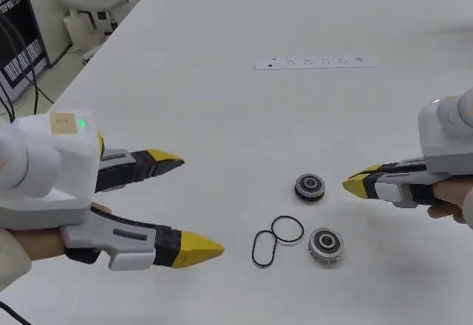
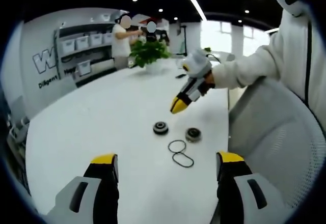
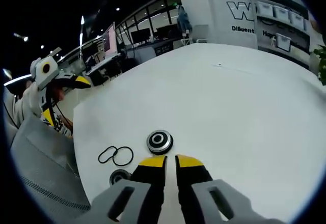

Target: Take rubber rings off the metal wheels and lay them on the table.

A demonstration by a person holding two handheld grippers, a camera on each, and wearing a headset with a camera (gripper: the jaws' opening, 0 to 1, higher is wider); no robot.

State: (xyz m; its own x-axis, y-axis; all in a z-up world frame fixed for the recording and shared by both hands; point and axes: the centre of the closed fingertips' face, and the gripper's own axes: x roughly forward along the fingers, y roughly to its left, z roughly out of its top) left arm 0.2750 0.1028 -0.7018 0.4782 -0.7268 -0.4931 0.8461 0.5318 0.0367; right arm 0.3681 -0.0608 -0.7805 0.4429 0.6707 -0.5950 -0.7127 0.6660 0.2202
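Head view: yellow-tipped right gripper point(image 1: 353, 185), fingers clenched empty, hovers beside the farther round metal wheel point(image 1: 310, 187); left gripper point(image 1: 201, 205), fingers released, should pin it.

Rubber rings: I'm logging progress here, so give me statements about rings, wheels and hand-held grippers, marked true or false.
1. Two rubber rings lie on the table. True.
2. The rings lie well apart. False: they touch, side by side.
3. The left hand-held gripper is wide open and empty. True.
4. The right hand-held gripper clamps a metal wheel. False: its jaws are together and empty, beside the farther metal wheel.
5. The wheels are stacked. False: the nearer metal wheel lies apart from the farther one.
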